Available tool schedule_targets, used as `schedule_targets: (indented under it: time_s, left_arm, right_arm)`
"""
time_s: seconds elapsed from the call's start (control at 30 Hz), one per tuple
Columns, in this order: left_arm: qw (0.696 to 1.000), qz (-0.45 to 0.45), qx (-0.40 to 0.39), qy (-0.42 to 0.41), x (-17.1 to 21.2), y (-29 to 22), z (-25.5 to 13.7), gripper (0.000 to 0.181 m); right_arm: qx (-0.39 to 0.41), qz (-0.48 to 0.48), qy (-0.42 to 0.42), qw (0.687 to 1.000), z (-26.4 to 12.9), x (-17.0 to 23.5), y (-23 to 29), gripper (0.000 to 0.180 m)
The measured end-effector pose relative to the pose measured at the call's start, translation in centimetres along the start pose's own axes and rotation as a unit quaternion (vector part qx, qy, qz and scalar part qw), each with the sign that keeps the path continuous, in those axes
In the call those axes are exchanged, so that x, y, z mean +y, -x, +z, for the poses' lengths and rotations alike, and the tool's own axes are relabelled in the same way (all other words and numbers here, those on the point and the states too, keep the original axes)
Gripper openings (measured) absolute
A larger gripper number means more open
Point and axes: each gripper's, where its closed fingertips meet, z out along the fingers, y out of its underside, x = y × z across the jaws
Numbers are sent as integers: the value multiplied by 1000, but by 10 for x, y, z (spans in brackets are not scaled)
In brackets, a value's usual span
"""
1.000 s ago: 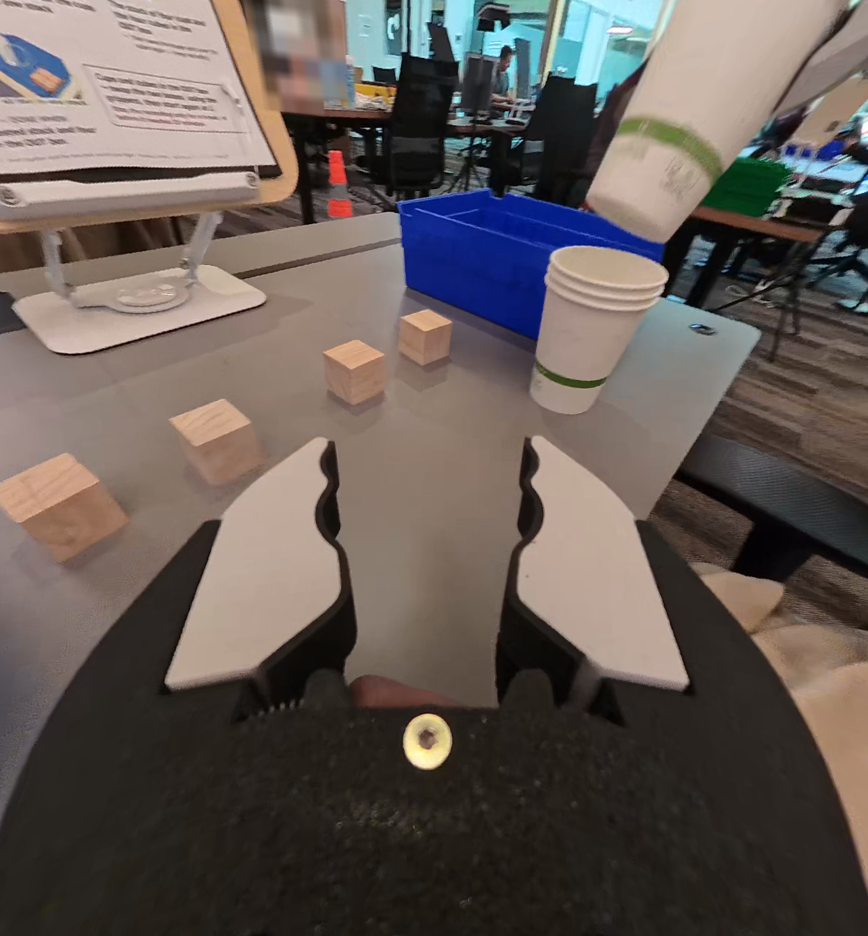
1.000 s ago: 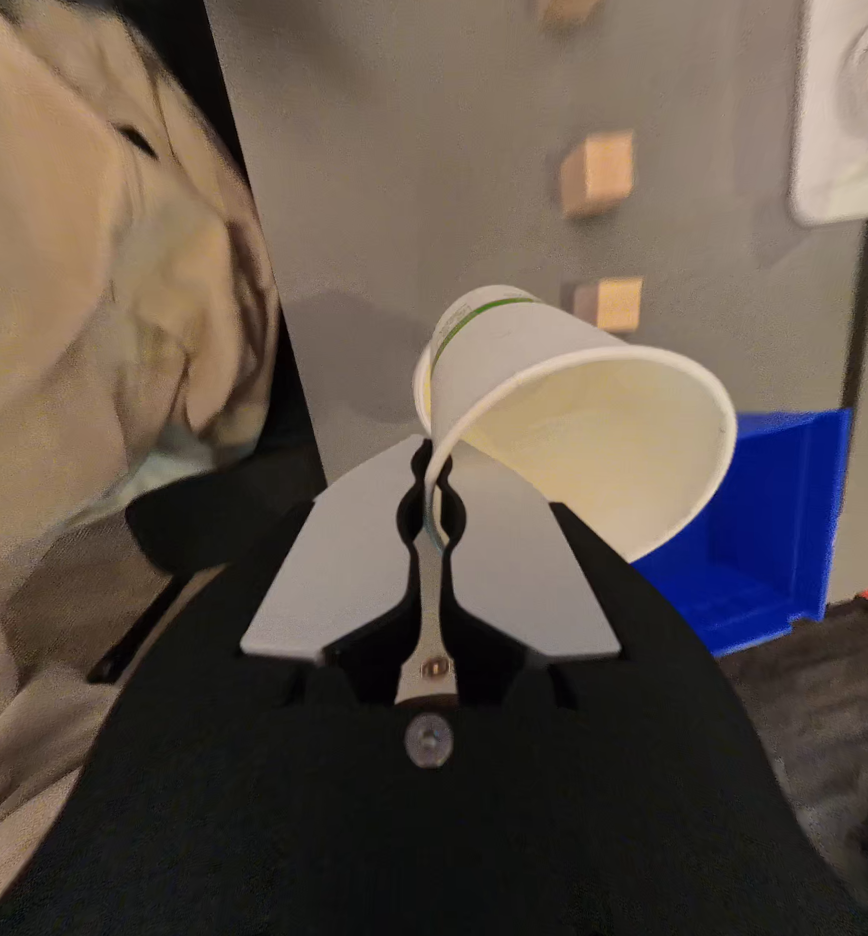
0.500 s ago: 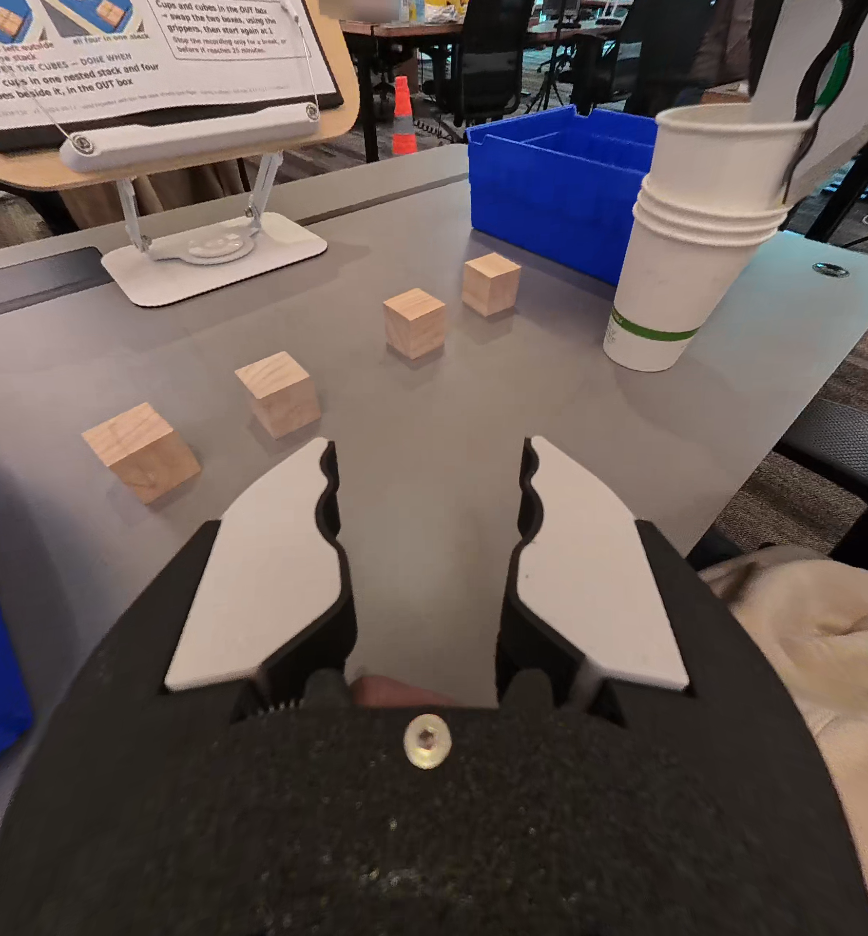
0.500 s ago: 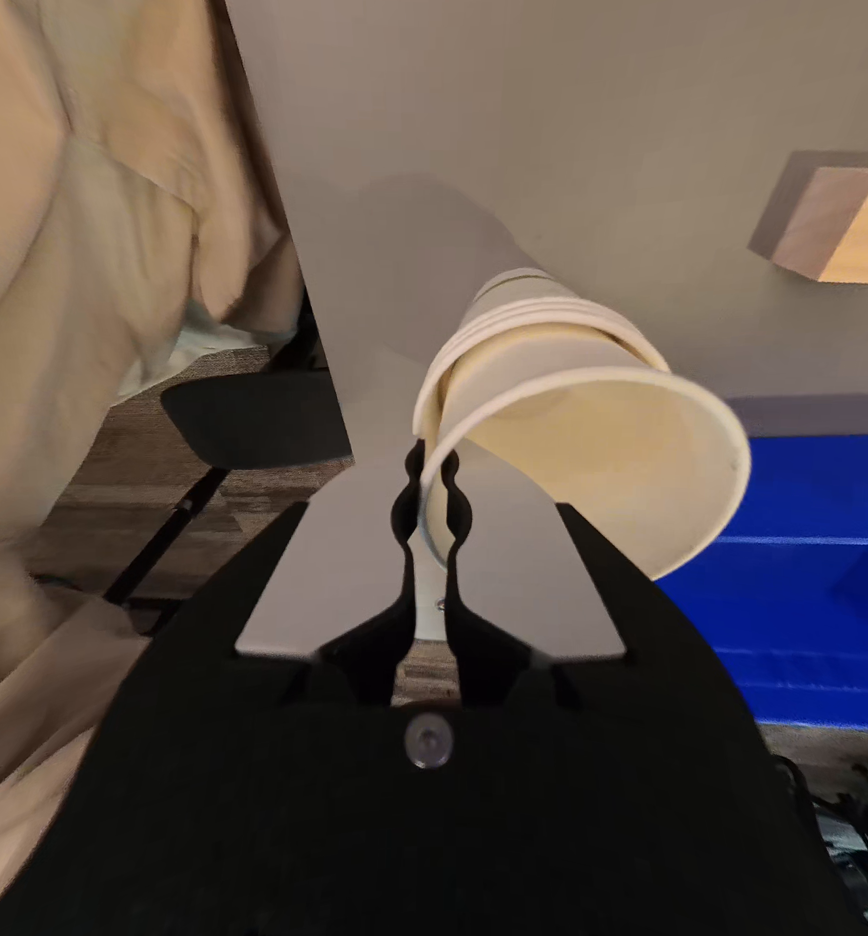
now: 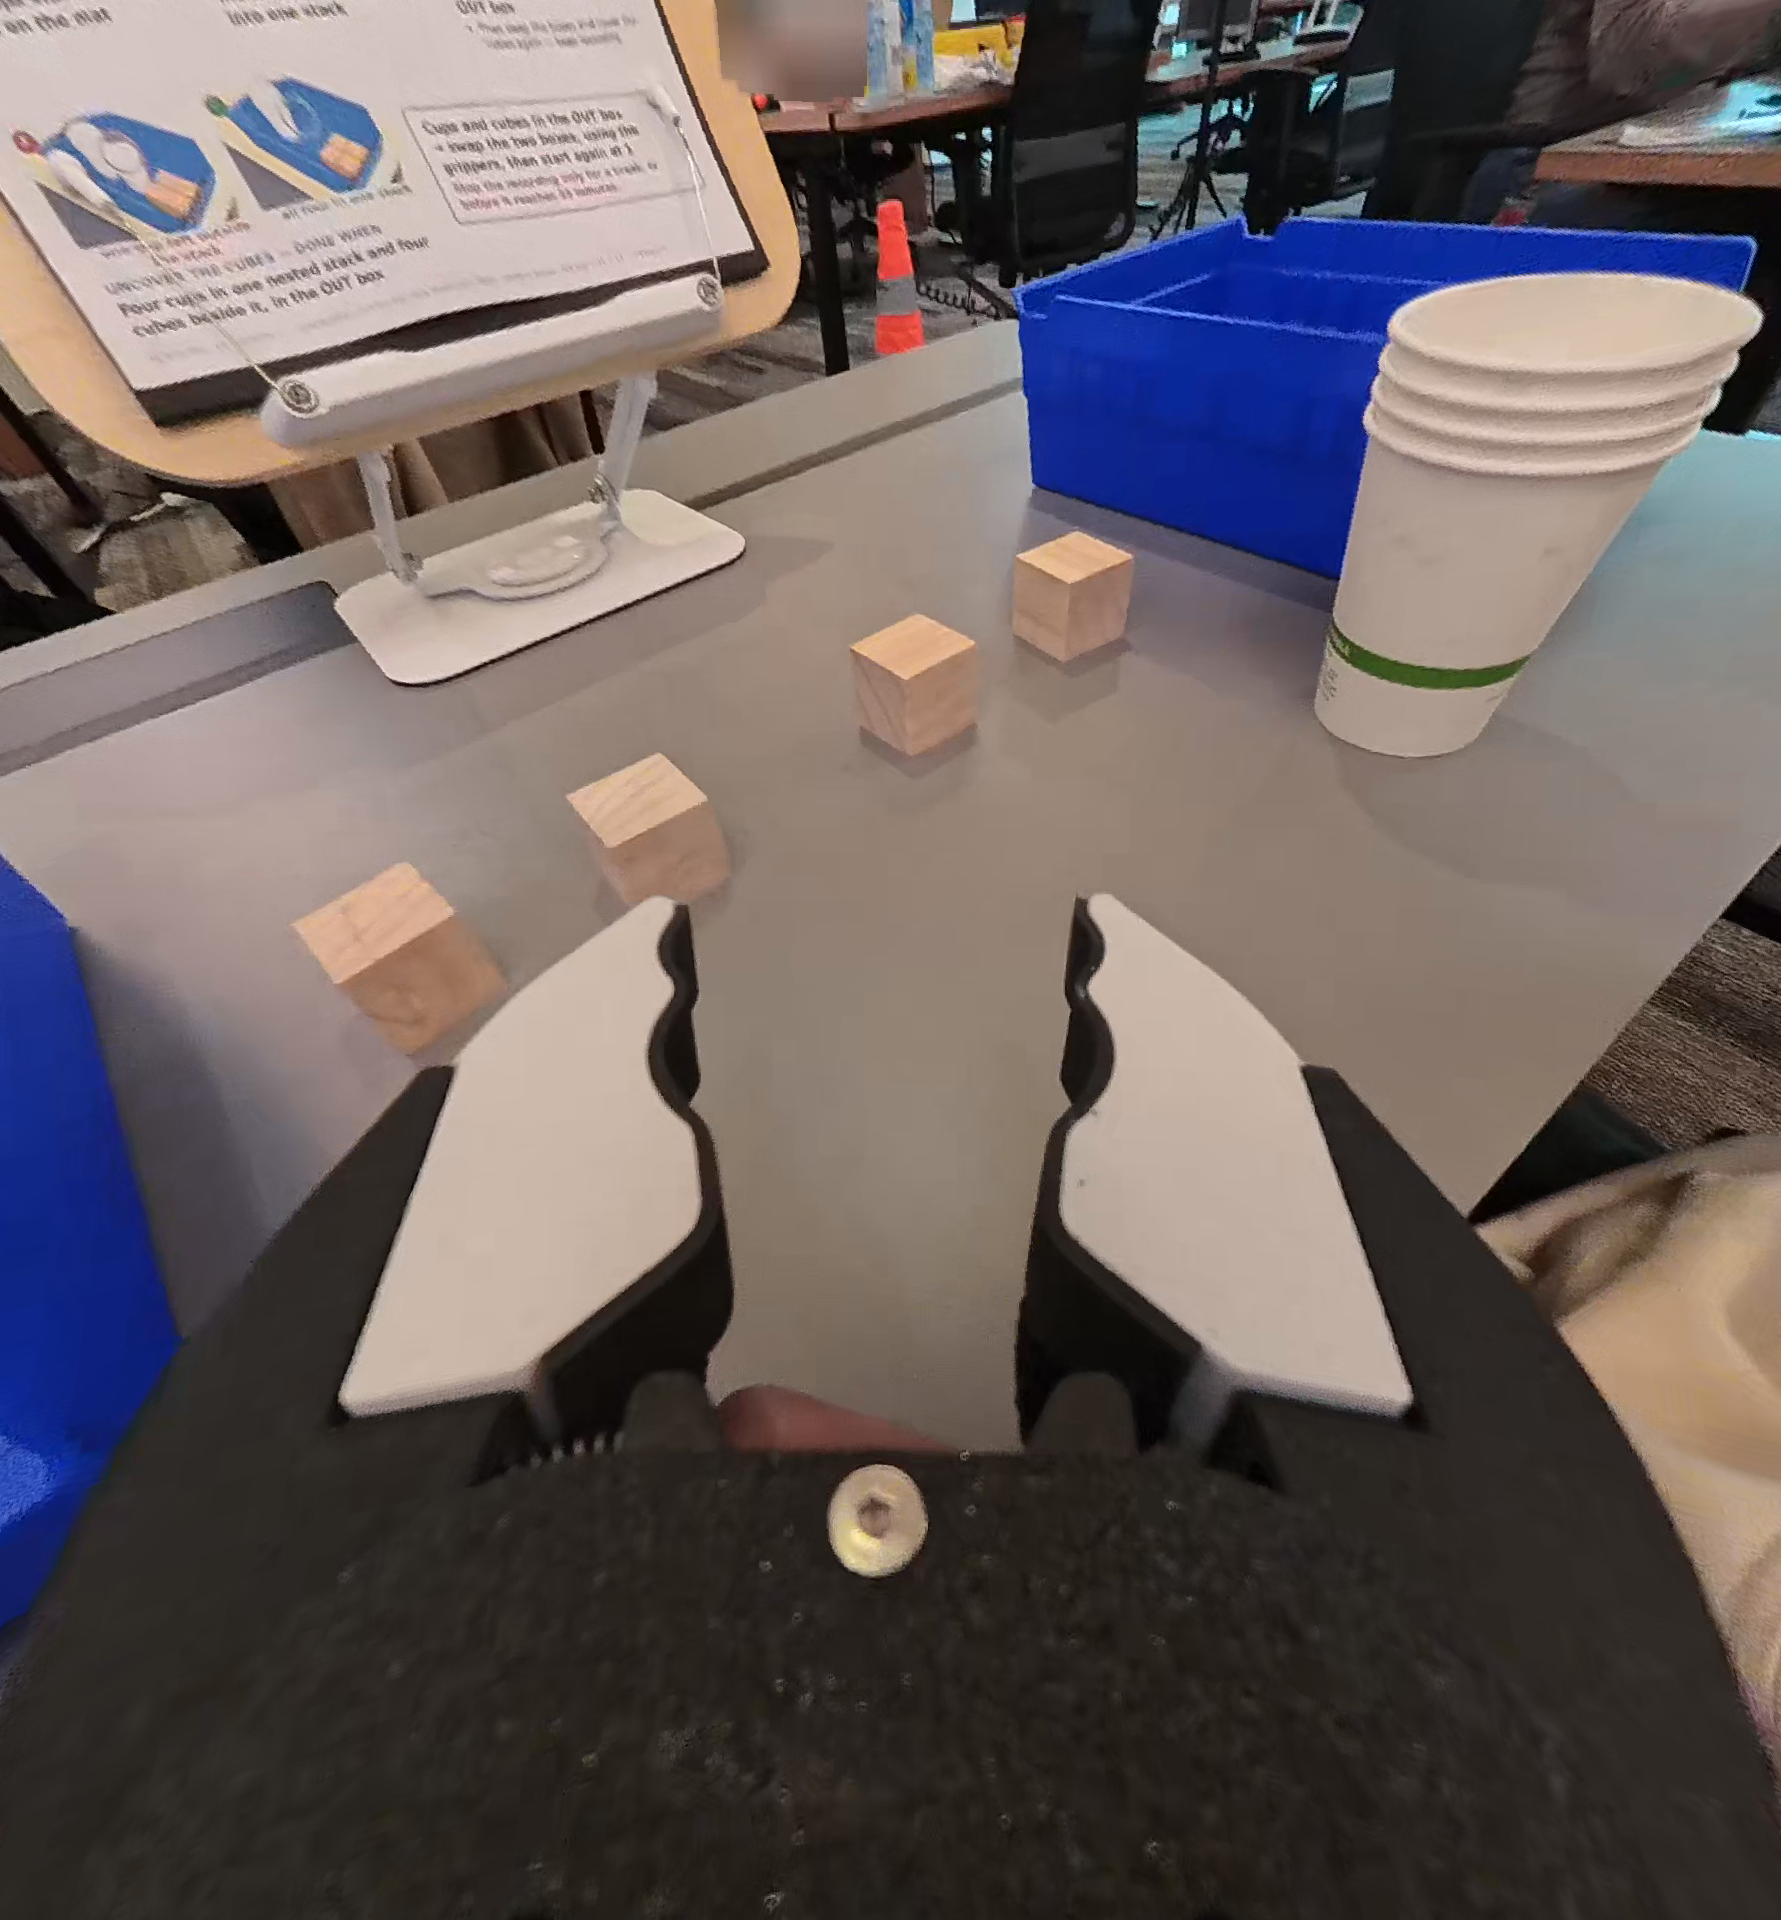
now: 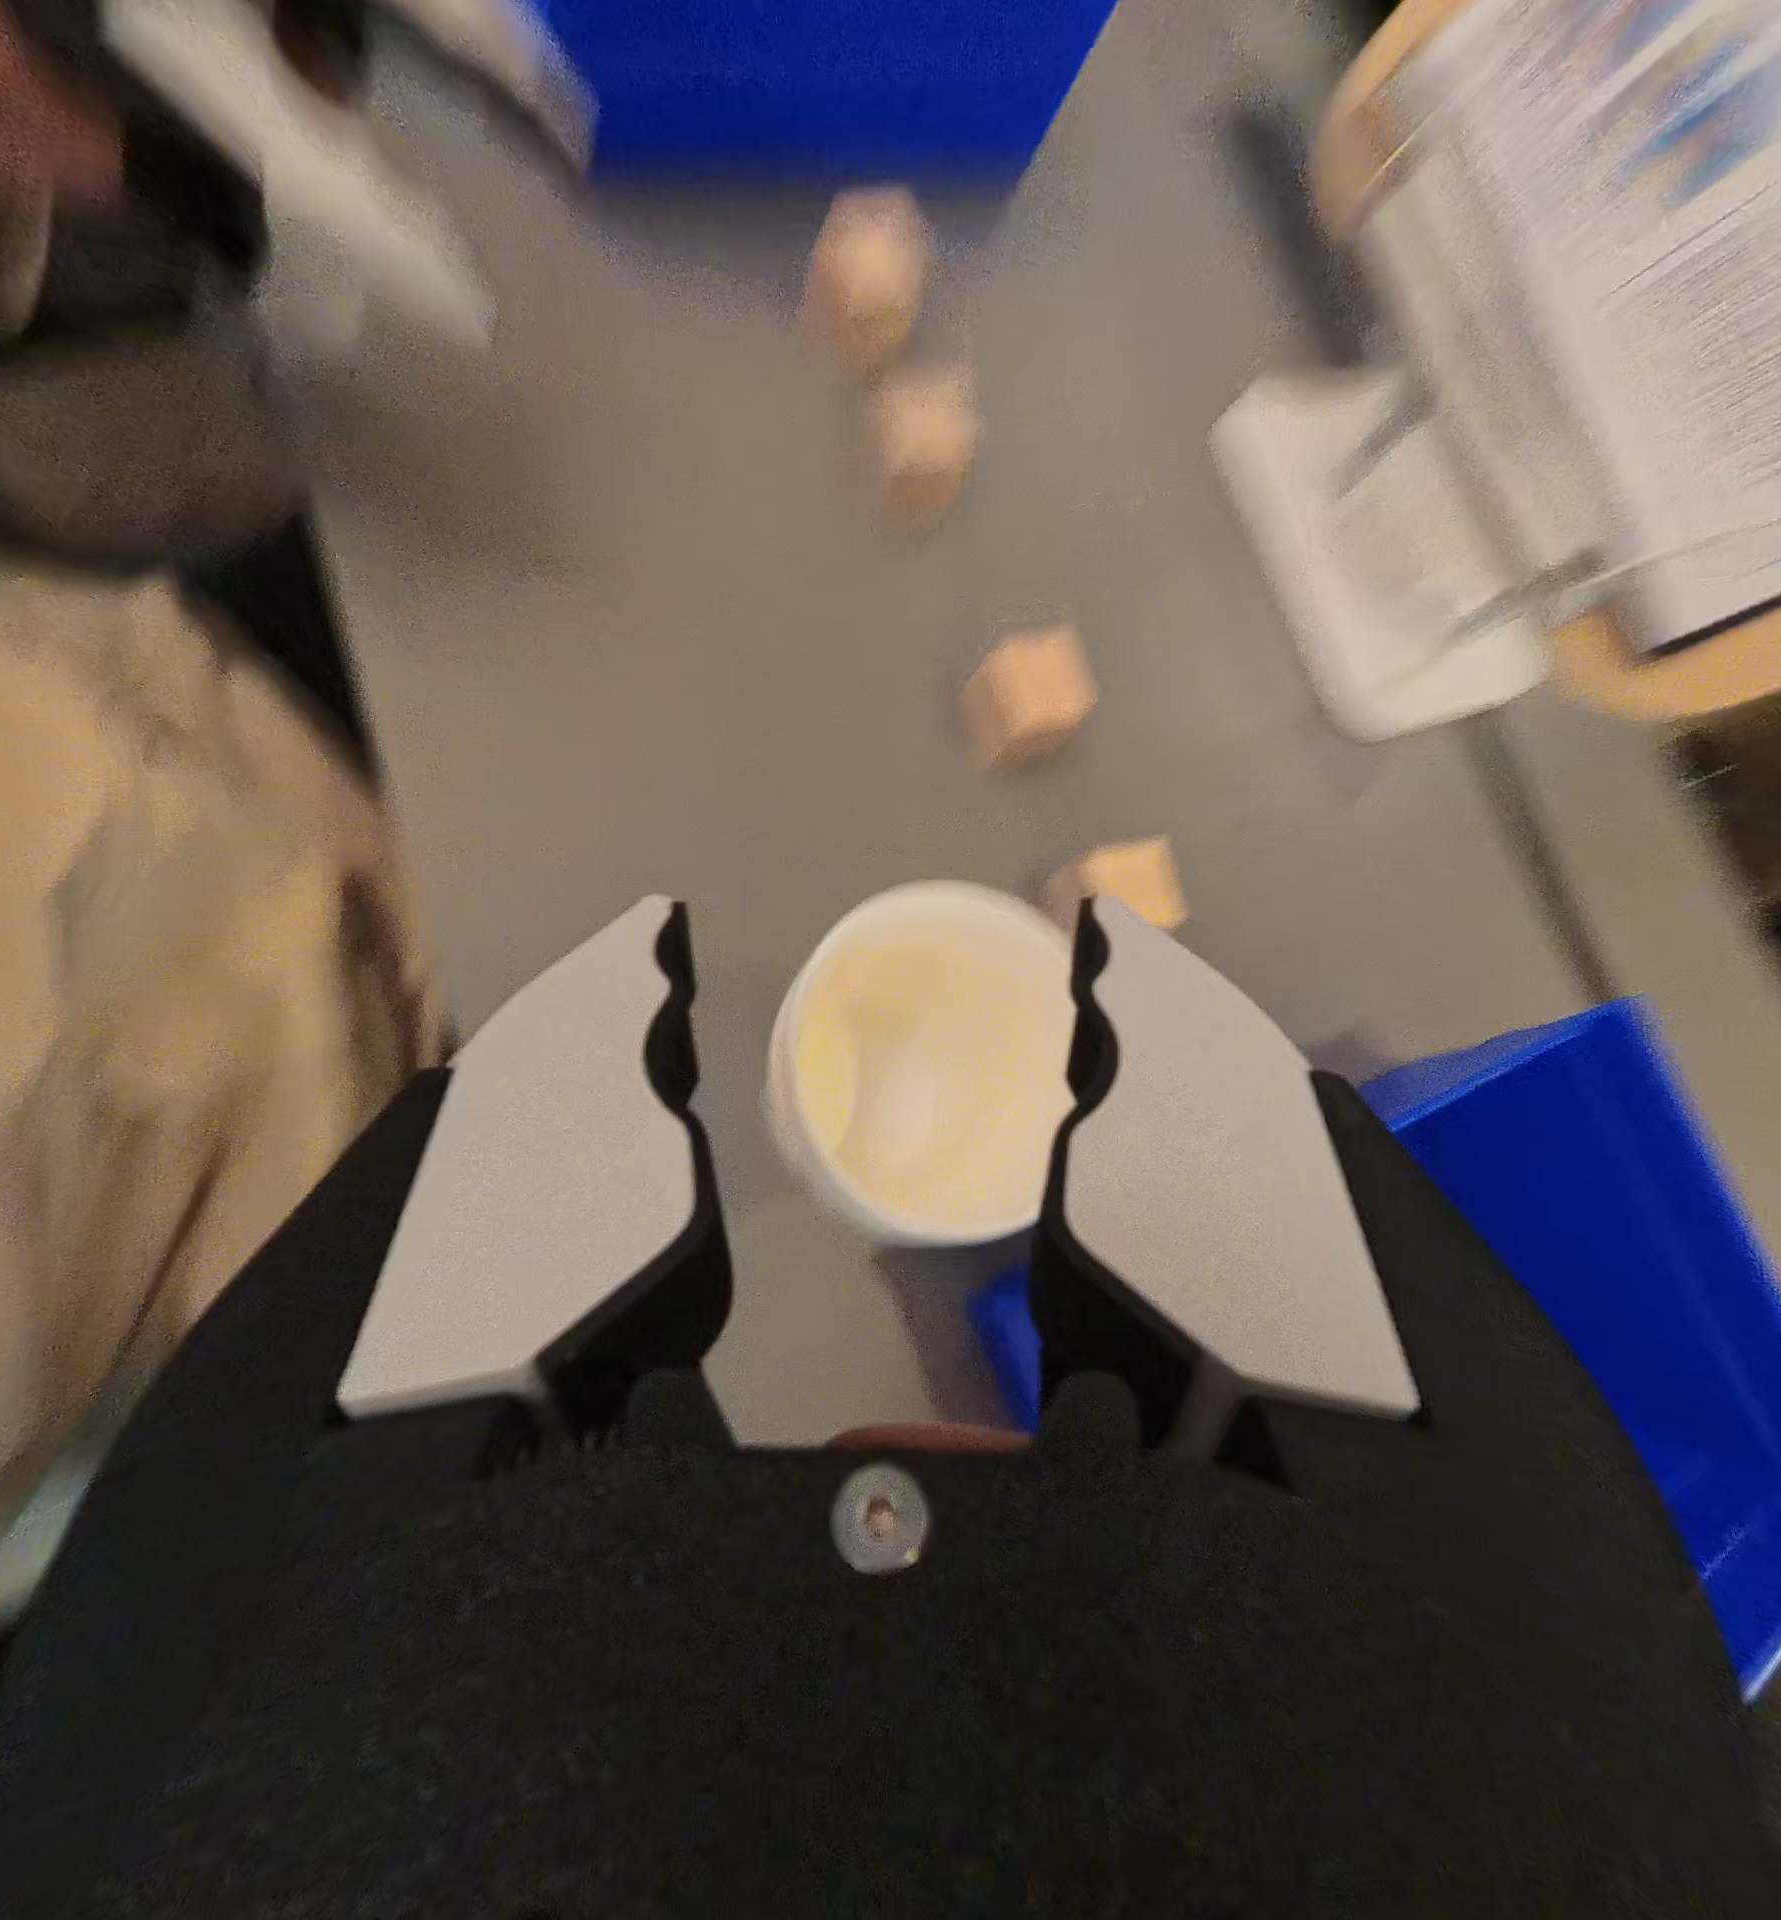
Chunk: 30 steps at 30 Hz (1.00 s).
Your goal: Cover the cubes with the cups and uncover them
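Observation:
Several wooden cubes lie uncovered in a row on the grey table [image 5: 1229, 935], from the nearest cube [image 5: 398, 956] to the farthest cube [image 5: 1071, 594]. A nested stack of white paper cups [image 5: 1488, 520] with a green band stands upright at the right, in front of a blue bin. My left gripper [image 5: 878, 914] is open and empty, low over the table near the row. My right gripper [image 6: 878, 914] is open above the cup stack [image 6: 917, 1060], looking down into it, not touching it. The right wrist view is blurred; the cubes show there too, one cube [image 6: 1029, 694] past the stack.
A blue bin [image 5: 1229, 416] stands behind the cups and shows in the right wrist view [image 6: 1613, 1299]. Another blue bin [image 5: 13, 1195] is at the left edge. A document stand [image 5: 512, 561] holding a printed sheet is at the back left. The table's edge runs close on the right.
My right gripper set its cup into the stack, opened and drew back above it. The stack is one cup taller. My left gripper stayed open and shifted its view rightward.

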Motion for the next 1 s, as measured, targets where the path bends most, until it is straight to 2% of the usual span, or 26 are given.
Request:
schedule_targets:
  time_s: [0.03,0.1,0.17,0.27,0.37,0.47,0.6,0.7,0.77,0.83,1.0]
  left_arm:
    - [1000,0,-1,-1,0,1,0,68]
    - [1000,-7,-11,-3,1,4,2,68]
    - [999,-18,-32,-11,0,10,3,70]
    - [997,-27,-73,-21,-1,20,0,71]
    - [996,-24,-80,-25,-1,20,1,69]
    - [997,-18,-72,-12,5,15,6,69]
    - [998,4,-65,-6,5,8,9,70]
    - [998,7,-56,-10,2,4,10,70]
    - [999,0,-45,-10,2,2,10,70]
    - [999,-5,-36,-11,1,2,11,70]
    - [1000,-23,-19,0,7,4,13,70]
  right_arm:
    - [62,16,-75,995,-8,-12,-6,70]
    - [184,62,-195,961,-25,-23,-17,81]
    - [242,106,-243,933,-28,-21,-8,74]
    - [279,144,-285,906,-18,-23,14,77]
    - [284,113,-320,897,-11,-36,35,76]
    - [281,128,-281,909,-2,-15,54,74]
    - [297,181,-163,923,17,58,71,73]
    - [305,267,-84,910,33,111,63,77]
    - [302,304,-83,900,44,120,52,82]
    - [324,302,-75,893,52,123,36,85]
    - [282,369,-57,884,85,122,3,91]
